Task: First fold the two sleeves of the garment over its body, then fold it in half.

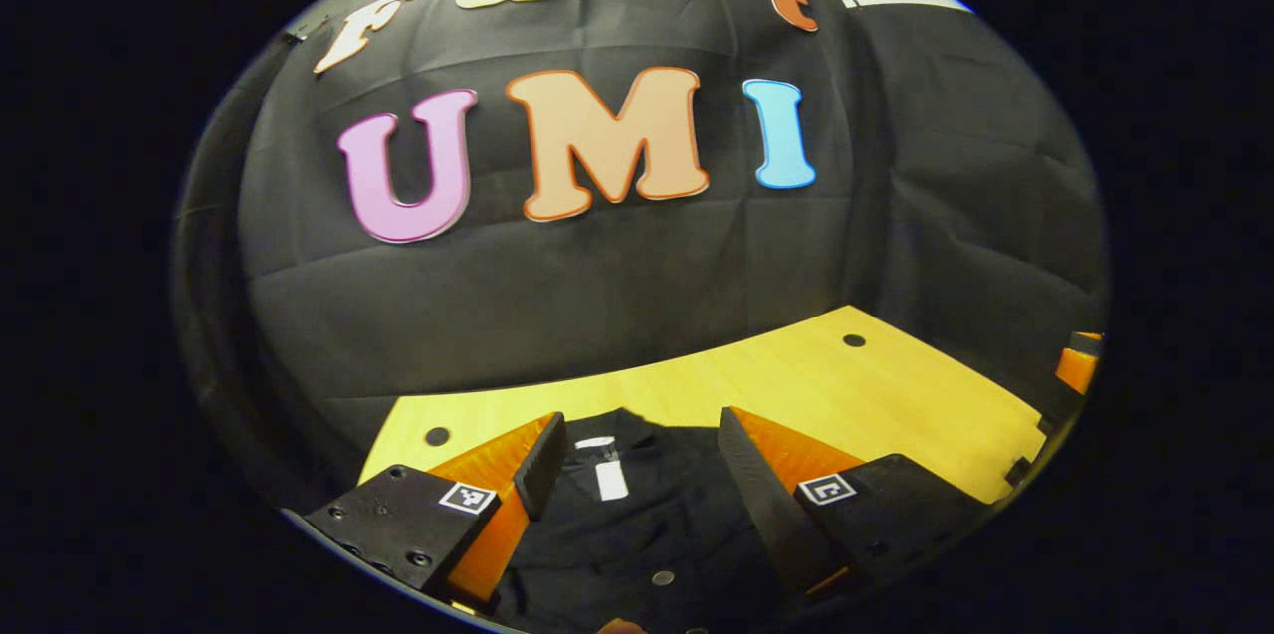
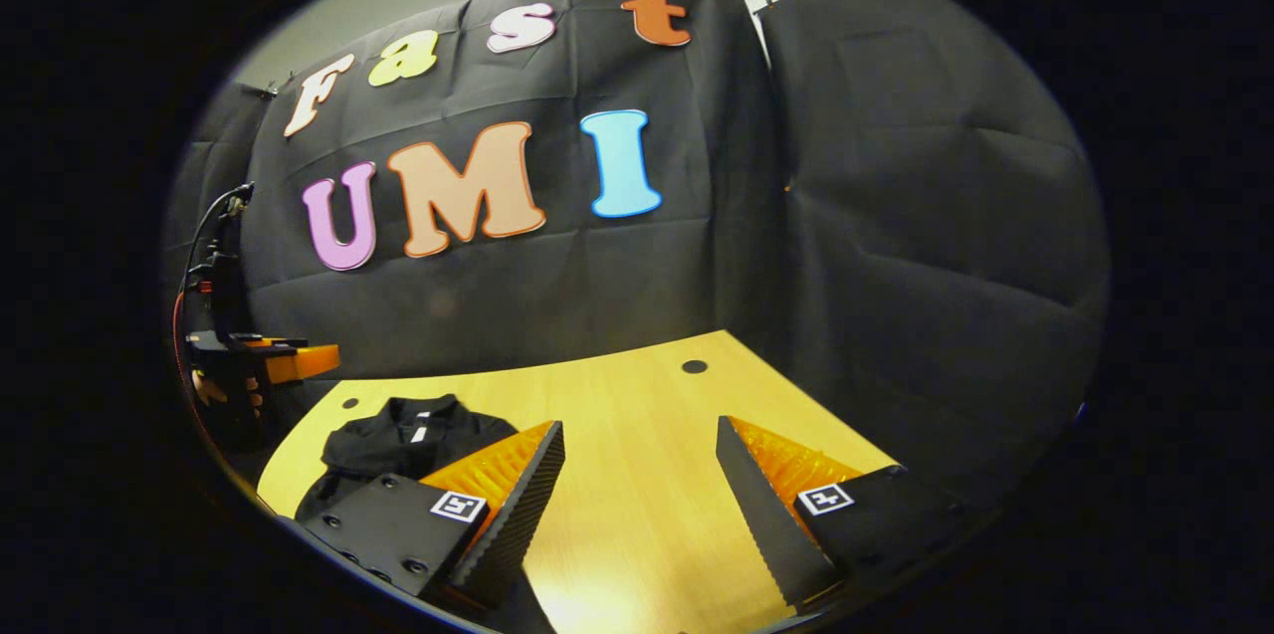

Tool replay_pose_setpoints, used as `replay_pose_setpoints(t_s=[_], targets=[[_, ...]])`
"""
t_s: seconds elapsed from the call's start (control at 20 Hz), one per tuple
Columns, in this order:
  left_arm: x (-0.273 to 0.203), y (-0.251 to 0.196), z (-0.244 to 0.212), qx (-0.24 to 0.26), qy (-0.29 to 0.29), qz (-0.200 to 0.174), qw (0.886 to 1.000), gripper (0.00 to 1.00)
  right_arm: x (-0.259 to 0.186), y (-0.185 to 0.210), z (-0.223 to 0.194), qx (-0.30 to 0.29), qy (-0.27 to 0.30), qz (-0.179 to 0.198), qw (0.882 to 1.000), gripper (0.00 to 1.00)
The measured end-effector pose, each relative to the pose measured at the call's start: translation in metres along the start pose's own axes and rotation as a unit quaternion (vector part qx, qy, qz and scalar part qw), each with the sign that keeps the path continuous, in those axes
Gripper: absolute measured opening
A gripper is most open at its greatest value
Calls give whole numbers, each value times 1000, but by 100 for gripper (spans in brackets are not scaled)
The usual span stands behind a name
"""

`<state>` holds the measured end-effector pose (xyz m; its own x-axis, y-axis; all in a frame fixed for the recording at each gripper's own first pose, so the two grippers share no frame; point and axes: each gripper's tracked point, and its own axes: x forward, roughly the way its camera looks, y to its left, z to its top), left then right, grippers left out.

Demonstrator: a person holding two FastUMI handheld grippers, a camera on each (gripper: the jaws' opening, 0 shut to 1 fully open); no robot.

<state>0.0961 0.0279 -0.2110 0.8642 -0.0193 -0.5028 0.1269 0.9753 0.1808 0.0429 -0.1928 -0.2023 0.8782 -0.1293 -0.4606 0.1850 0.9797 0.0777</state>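
Shirt (image 1: 637, 515), black, lies on the wooden table (image 1: 846, 395) right under your left gripper (image 1: 637, 460), collar and white label between its fingers, which are spread apart and hold nothing. Your right gripper (image 2: 637, 475) hangs over bare tabletop, its fingers spread too, with the shirt off to its left.

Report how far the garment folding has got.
Done: nothing that I can see; the black garment lies on the table, collar up. In hand: nothing; both the left gripper and the right gripper hang open above it. Left: both sleeves, then the half fold.
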Motion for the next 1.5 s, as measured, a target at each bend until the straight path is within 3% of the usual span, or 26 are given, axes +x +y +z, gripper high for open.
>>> replay_pose_setpoints(t_s=[0.15,0.35,0.65,0.8,1.25,1.3,1.35,1.4,1.45,1.5], targets=[[-45,31,-20,-18,6,51,999,94,6,12,-18,-20,18,40,999,98],[-99,67,-64,-36,34,88,995,94,-8,48,-35,-25,29,72,997,98],[-165,101,-143,-60,89,87,990,94,-45,99,-80,-57,50,80,994,98],[-189,111,-193,-66,130,87,986,94,-58,107,-119,-82,84,71,991,98],[-215,109,-297,-91,236,72,965,95,-70,103,-200,-110,177,52,977,94],[-216,108,-304,-93,244,71,963,95,-71,101,-208,-113,186,51,975,98],[-218,108,-313,-94,253,71,960,95,-72,100,-215,-117,195,50,973,94],[-220,107,-320,-95,260,71,958,95,-71,98,-224,-122,206,48,970,98],[-219,106,-329,-96,269,72,956,95,-71,96,-234,-128,218,47,966,94],[-220,105,-336,-97,276,74,953,95,-72,94,-246,-133,234,45,962,98]])
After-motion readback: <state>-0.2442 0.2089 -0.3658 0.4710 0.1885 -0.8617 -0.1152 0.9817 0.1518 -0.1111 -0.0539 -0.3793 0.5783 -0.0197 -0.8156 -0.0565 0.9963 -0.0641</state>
